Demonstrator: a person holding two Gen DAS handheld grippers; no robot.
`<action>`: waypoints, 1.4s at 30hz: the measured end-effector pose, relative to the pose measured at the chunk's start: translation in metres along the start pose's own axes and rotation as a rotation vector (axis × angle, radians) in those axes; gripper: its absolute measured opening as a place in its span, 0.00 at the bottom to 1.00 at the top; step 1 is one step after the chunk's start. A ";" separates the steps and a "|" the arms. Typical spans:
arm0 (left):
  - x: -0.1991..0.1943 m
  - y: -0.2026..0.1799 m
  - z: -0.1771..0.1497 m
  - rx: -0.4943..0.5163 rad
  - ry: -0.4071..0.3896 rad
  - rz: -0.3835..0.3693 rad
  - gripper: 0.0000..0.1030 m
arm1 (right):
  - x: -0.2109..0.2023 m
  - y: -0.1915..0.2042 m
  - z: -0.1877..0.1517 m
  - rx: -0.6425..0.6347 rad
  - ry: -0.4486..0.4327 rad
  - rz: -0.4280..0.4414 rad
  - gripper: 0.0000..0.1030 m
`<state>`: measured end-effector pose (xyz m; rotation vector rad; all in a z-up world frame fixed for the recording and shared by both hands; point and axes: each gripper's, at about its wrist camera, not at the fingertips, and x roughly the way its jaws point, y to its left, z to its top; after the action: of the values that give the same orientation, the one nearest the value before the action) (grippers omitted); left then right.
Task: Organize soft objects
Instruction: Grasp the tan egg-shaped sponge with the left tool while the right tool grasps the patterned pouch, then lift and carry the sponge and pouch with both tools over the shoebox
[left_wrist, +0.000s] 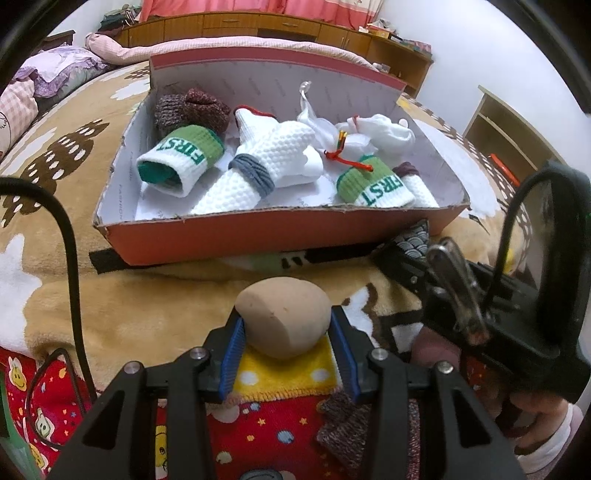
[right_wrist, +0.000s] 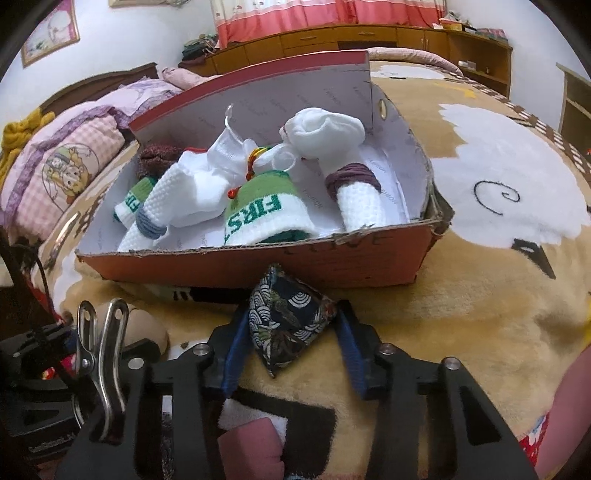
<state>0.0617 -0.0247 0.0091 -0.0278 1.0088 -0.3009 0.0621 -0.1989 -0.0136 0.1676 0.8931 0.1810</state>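
Closest in, the left gripper (left_wrist: 284, 338) has its blue pads pinching a tan, rounded squishy lump (left_wrist: 283, 317) from both sides, low over a yellow dotted cloth (left_wrist: 288, 373) on the bed. The lump looks light and spongy; I'd judge a grip across its fat middle suits it, since harder pressure would only dent it. The right gripper (right_wrist: 291, 328) has its fingers pressed onto a dark patterned beanbag pouch (right_wrist: 290, 321), which sits on the tan blanket (right_wrist: 461, 325) just in front of the orange shoebox (right_wrist: 332, 264). That pouch probably sags and shifts inside, so holding its bulging centre seems safest. The box already holds rolled socks (right_wrist: 266, 212) and white cloths.
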 end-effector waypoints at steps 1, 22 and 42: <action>0.000 -0.001 0.000 0.002 0.000 0.002 0.45 | -0.001 -0.001 0.000 0.005 -0.001 0.005 0.42; -0.029 -0.014 -0.001 0.020 -0.051 -0.005 0.45 | -0.046 -0.008 -0.012 0.008 -0.057 0.048 0.41; -0.060 -0.011 0.010 0.010 -0.126 -0.024 0.45 | -0.073 0.008 -0.004 -0.036 -0.113 0.081 0.41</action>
<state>0.0375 -0.0204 0.0655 -0.0492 0.8821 -0.3228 0.0134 -0.2069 0.0410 0.1788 0.7705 0.2600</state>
